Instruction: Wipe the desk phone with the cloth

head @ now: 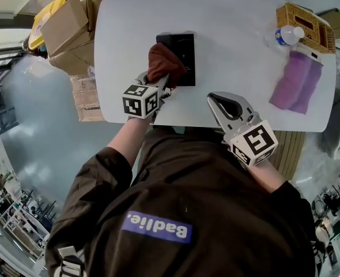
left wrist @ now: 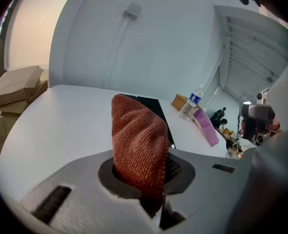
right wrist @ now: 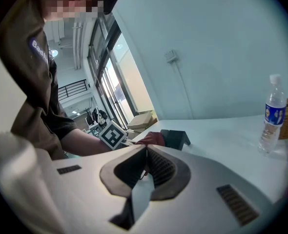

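Head view | white table point(head: 233, 51) | cloth point(head: 163, 62) over phone point(head: 186, 59) | cardboard boxes point(head: 69, 27) beside

Bright, soft, even light fills all three views. The white table point(head: 227, 45) carries faint shadows and no hard glare. Windows point(right wrist: 110, 82) at the right gripper view's left glow pale. Fisheye bending curves every frame's edges, and the gripper views' corners go black. The cloth point(left wrist: 139, 145) shows sharp weave, while the far background softens.

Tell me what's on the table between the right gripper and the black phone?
Nothing. In the head view, only bare white table lies between the right gripper and the desk phone.
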Demonstrator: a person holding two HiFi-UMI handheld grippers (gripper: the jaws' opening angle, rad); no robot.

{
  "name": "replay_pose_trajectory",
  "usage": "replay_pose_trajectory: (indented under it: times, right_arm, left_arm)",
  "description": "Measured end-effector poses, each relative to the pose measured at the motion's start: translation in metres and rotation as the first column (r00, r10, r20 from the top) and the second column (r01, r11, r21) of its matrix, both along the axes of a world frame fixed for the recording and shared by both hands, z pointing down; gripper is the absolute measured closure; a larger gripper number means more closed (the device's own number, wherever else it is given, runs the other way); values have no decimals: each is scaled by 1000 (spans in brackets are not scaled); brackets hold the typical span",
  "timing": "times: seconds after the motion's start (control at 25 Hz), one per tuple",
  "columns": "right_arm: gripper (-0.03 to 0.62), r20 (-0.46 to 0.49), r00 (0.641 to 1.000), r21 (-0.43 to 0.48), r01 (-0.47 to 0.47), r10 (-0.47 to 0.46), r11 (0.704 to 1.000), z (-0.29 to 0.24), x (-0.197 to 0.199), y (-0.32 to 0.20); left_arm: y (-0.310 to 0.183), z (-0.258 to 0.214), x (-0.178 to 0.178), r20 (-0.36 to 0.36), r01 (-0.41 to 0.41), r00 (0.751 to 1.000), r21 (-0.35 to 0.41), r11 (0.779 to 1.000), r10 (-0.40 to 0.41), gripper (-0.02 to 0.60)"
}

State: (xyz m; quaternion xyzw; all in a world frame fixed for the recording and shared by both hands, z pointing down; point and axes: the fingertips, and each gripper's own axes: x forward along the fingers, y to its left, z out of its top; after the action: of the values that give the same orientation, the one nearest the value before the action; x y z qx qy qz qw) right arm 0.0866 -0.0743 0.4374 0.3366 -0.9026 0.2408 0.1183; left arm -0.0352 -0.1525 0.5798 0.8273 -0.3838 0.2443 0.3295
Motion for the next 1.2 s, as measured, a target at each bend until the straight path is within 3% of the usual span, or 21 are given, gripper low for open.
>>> replay_pose_trajectory:
  times: [0.48, 0.72, 0.92, 1.2]
  right_arm:
    - [563, 2, 1000, -21, -23, 23, 1000, 4, 7, 6]
    - [563, 5, 1000, -22, -14, 14, 1000, 5, 4, 6]
    - [563, 8, 1000, -25, -1, 1, 1000, 6, 0, 7]
    - [562, 15, 999, -21, 36, -35, 999, 7, -13, 3]
  left_arm:
    - [13, 4, 84, -65, -121, 991, -18, 993, 120, 520]
    - [25, 9, 107, -89, -176, 981, -31, 984, 172, 522]
    - [36, 14, 95, -67, -193, 979, -37, 981, 190, 520]
    - [41, 21, 43, -2, -156, 988, -42, 987, 156, 520]
